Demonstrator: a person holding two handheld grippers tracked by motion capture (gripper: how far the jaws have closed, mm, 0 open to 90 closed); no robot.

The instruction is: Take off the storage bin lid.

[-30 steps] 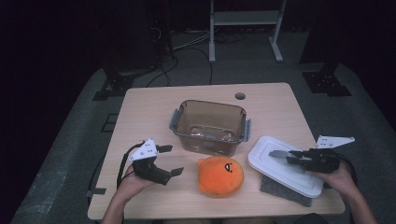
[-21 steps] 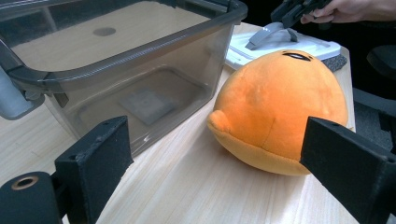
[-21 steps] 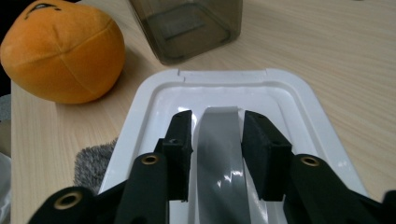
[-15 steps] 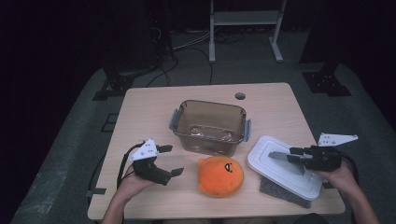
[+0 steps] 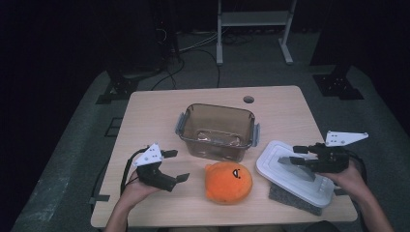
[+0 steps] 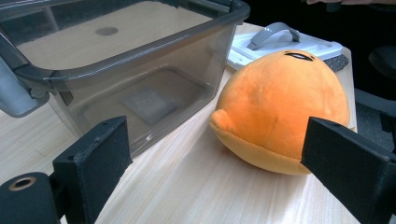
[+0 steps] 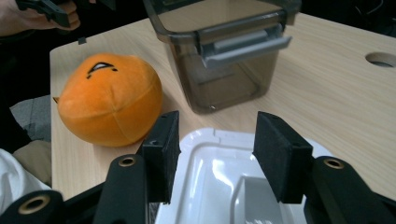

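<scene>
- Nearest the person, the left gripper (image 5: 169, 166) is hovering low at the near-left of the pale wooden tabletop (image 5: 150, 113), its fingers standing wide apart and holding nothing.
- Just beside it, the round orange plush toy with a stitched face (image 5: 228, 181) is sitting on the tabletop, framed between the spread fingers in the left gripper view (image 6: 280, 109) but not touched by them.
- Judging by its look, the toy is going to handle as light and soft, yielding under a squeeze; a hold across its round middle seems safest, since the fabric is unlikely to slip.
- At the near right, the right gripper (image 5: 302, 155) is hanging over the white rectangular plastic lid with a grey handle (image 5: 280, 175), fingers partly open and gripping nothing.
- The lid is lying on a dark grey pad (image 5: 290, 200); it looks stiff and smooth, so the raised handle is likely the best place to take it.
- Farther back, the clear brown plastic box with grey latches (image 5: 217, 130) is standing open and empty at mid-table.
- Compared with a second ago, the right gripper is sitting slightly farther to the right over the lid; the left gripper and the toy are keeping their places.
</scene>
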